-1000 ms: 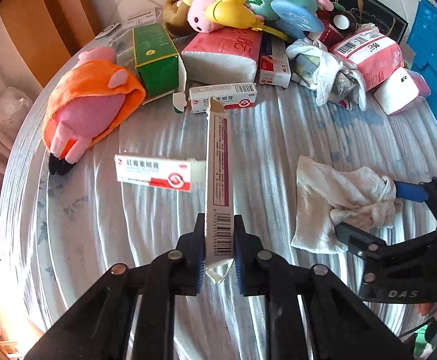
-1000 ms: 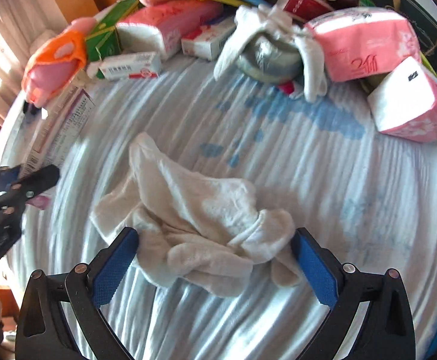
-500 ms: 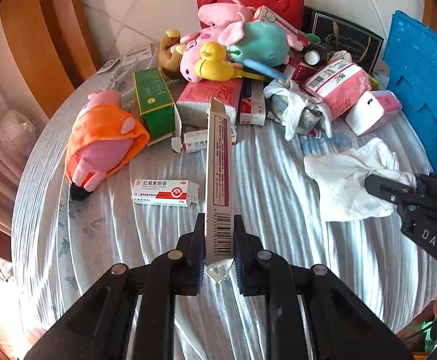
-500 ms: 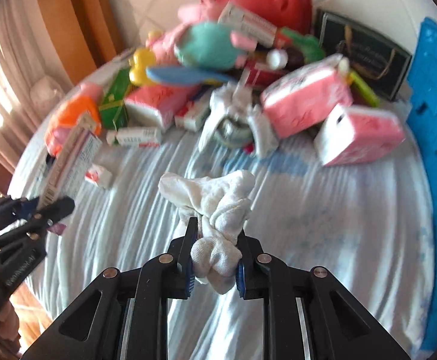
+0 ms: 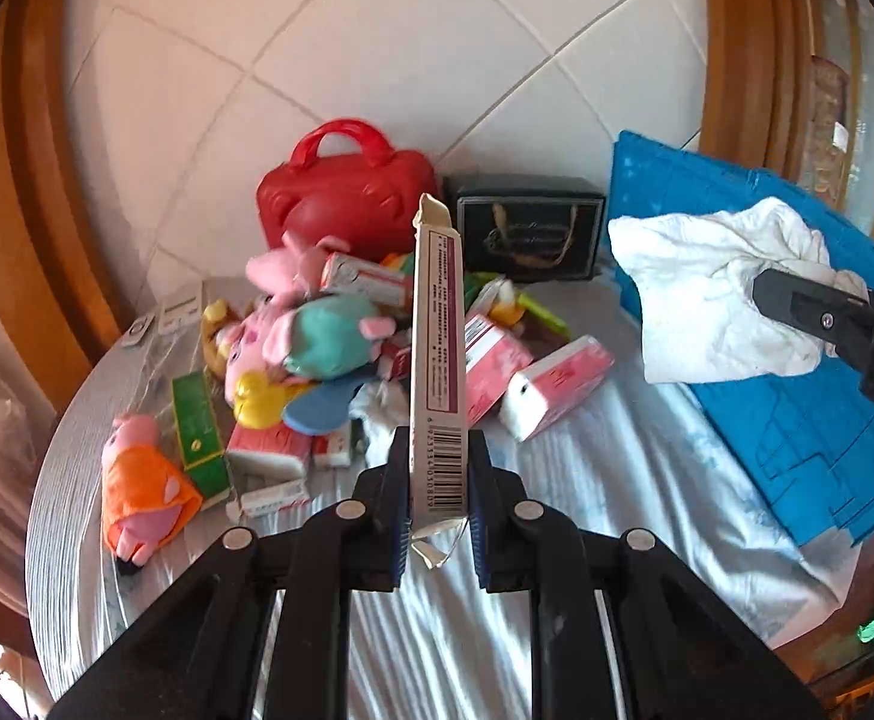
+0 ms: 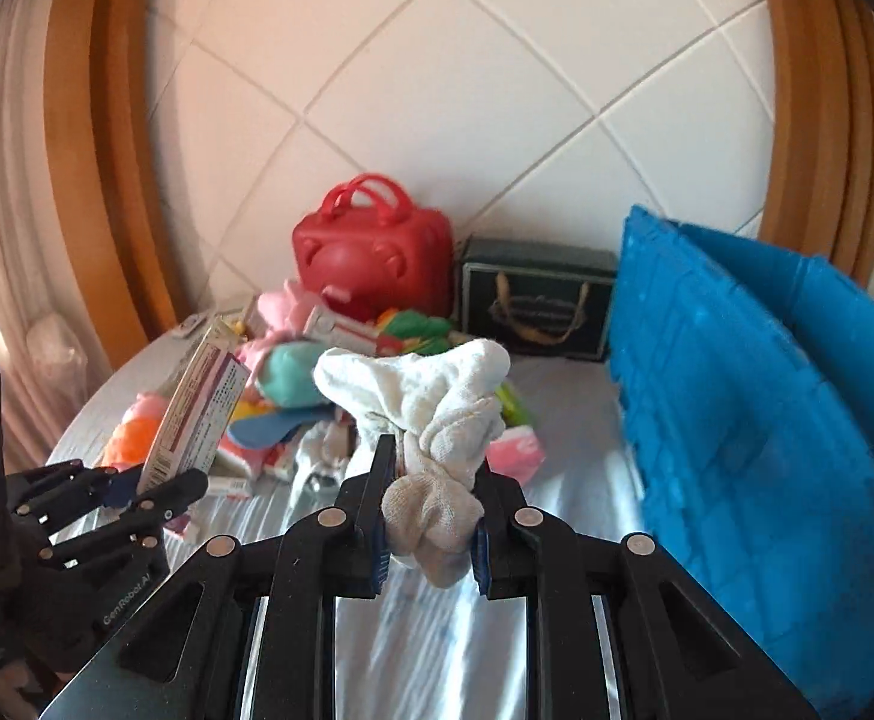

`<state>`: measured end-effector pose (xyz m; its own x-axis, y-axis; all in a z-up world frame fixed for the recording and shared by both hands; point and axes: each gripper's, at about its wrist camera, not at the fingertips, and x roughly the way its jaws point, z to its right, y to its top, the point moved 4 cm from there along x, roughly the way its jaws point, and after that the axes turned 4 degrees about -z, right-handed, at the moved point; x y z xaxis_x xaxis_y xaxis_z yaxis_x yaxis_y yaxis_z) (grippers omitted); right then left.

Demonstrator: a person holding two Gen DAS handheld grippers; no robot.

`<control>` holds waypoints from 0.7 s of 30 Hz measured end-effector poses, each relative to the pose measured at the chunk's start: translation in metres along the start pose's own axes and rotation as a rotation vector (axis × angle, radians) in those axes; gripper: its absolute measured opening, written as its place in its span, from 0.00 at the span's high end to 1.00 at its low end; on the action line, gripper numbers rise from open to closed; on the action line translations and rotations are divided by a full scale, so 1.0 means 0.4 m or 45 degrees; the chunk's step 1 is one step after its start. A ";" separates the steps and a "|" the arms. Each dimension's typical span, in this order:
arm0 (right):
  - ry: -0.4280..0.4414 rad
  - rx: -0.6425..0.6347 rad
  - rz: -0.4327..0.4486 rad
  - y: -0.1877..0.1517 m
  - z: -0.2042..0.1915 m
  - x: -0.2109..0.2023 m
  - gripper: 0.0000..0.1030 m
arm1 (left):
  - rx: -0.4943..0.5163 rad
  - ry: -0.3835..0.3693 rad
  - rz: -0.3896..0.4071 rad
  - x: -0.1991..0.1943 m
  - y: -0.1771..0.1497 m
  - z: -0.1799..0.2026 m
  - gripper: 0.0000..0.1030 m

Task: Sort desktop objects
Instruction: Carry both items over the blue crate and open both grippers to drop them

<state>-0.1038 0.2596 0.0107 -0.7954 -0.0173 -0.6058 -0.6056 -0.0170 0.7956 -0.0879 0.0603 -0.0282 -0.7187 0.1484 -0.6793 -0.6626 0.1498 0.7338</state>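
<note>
Left claw: my left claw [image 5: 437, 501] stays pressed onto the barcode end of the long white cardboard box with the purple side panel [image 5: 435, 372]; the box stands upright between the pads.
Left change: a second ago this box hung low over the striped blue-white table cover [image 5: 587, 480]; now I have it lifted well clear, and the view looks out over the whole heap.
Heap: the orange-and-pink plush pig [image 5: 140, 489], the green carton [image 5: 200, 435] and the red plastic handbag-shaped case [image 5: 347, 192] lie unsorted at the back of the table.
Right claw: my right claw [image 6: 428, 516] was spread around the crumpled white cloth [image 6: 431, 414] a second ago; now it pinches the bunched middle and the cloth is off the table, hanging in the air.
Bin side: the blue plastic crate [image 6: 755, 432] rises just right of the cloth; from the left view the cloth shows in front of its wall.
Meaning: both pickups look done, so I judge the carry has begun; the cloth seems headed for the crate, the box's place I cannot tell.
</note>
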 end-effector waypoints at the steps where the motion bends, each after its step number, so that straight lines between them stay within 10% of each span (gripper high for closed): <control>1: -0.023 0.008 0.035 0.016 0.031 -0.034 0.80 | 0.009 -0.009 0.030 -0.015 0.023 0.034 0.85; 13: -0.325 0.093 0.187 0.100 0.562 -0.353 0.80 | 0.097 -0.211 0.255 -0.176 0.273 0.577 0.85; 21: -0.405 0.096 0.042 0.016 0.858 -0.362 0.80 | 0.177 -0.269 0.120 -0.136 0.305 0.942 0.85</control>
<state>-0.0006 0.6053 0.1046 -0.7752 0.2968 -0.5577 -0.5698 0.0528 0.8201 -0.0502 0.4387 0.0946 -0.7061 0.3667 -0.6057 -0.5491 0.2566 0.7954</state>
